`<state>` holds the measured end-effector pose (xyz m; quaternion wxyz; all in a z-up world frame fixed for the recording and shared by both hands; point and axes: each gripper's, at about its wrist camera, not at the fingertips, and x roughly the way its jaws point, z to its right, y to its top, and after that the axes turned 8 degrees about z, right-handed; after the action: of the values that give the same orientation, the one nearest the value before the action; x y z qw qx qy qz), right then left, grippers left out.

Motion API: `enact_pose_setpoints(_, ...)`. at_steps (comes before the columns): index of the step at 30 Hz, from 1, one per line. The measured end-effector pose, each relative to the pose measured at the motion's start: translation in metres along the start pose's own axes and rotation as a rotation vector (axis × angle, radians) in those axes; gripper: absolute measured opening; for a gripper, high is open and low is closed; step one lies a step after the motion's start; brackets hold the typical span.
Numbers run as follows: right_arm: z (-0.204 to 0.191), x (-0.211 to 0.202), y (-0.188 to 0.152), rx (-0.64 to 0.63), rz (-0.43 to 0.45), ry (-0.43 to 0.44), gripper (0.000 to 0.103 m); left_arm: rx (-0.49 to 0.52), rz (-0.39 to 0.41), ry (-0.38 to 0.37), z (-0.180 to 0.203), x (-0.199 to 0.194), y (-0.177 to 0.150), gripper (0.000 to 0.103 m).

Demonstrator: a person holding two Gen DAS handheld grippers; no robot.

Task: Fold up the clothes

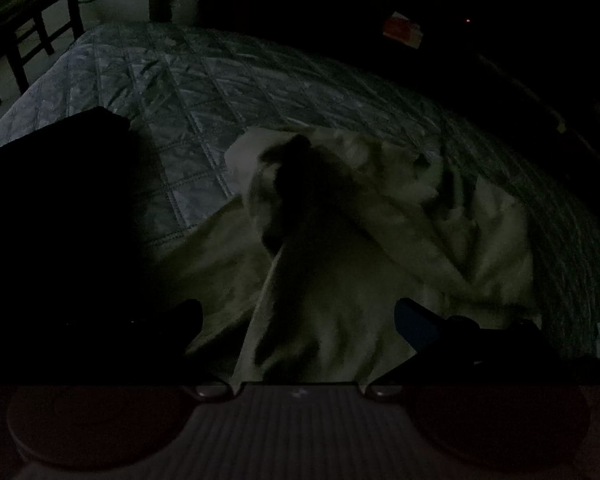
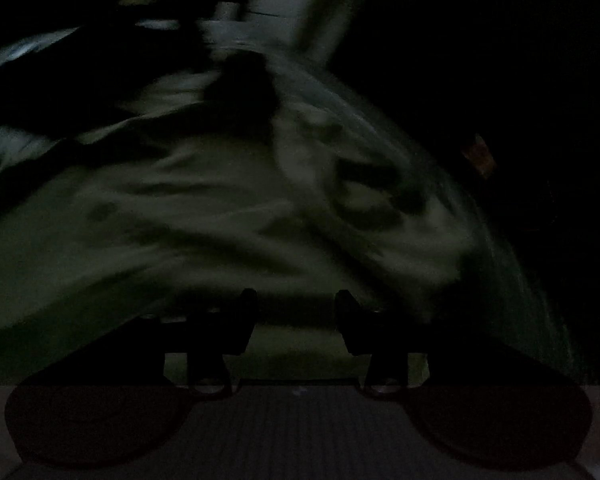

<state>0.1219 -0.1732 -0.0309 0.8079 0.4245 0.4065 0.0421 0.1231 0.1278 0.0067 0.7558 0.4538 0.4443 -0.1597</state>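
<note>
Cloth (image 1: 380, 240), pale and rumpled in a heap near the quilted bed's (image 1: 160, 80) edge, lies unfolded, while my left gripper (image 1: 296, 320) and right gripper (image 2: 296, 312) hover spread, grasping nothing.

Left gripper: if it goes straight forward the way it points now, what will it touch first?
Most likely the pale crumpled garment, which lies directly ahead of the open left gripper on the quilted bedspread. The picture is dark, so depth is uncertain.
</note>
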Motion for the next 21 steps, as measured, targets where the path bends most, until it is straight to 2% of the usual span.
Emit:
enact_pose_setpoints(1, 0.001, -0.002, -0.001, 0.03, -0.012, -0.021, 0.053, -0.009, 0.005, 0.002, -0.002, -0.001, 0.001, 0.102)
enact_pose_setpoints(3, 0.013, -0.008, 0.006, 0.124, 0.03, -0.05, 0.054, -0.025, 0.017, 0.01, -0.005, -0.004, 0.004, 0.102)
enact_pose_setpoints(6, 0.022, -0.004, 0.029, 0.213, 0.112, -0.032, 0.059, -0.047, 0.026, 0.034, -0.011, -0.004, 0.007, 0.102)
enact_pose_setpoints(8, 0.021, 0.012, 0.052, 0.233, 0.123, 0.002, 0.059, -0.054, 0.026, 0.039, -0.013, -0.003, 0.008, 0.102)
enact_pose_setpoints(12, 0.014, 0.061, 0.083, 0.262, 0.065, 0.056, 0.059, -0.064, 0.021, 0.04, -0.016, -0.001, 0.009, 0.102)
enact_pose_setpoints(15, 0.013, 0.101, 0.088, 0.346, -0.025, 0.095, 0.056, -0.07, 0.018, 0.041, -0.018, 0.0, 0.01, 0.102)
enact_pose_setpoints(17, 0.011, 0.121, 0.086, 0.378, -0.073, 0.115, 0.047, -0.073, 0.014, 0.038, -0.019, 0.0, 0.01, 0.102)
enact_pose_setpoints(18, 0.009, 0.128, 0.084, 0.376, -0.091, 0.116, 0.037, -0.075, 0.015, 0.037, -0.019, 0.0, 0.01, 0.102)
enact_pose_setpoints(19, 0.007, 0.131, 0.083, 0.36, -0.095, 0.104, 0.004, -0.078, 0.017, 0.036, -0.02, -0.001, 0.011, 0.102)
enact_pose_setpoints(21, 0.007, 0.122, 0.084, 0.345, -0.053, 0.091, 0.005, -0.083, 0.02, 0.035, -0.021, -0.002, 0.011, 0.102)
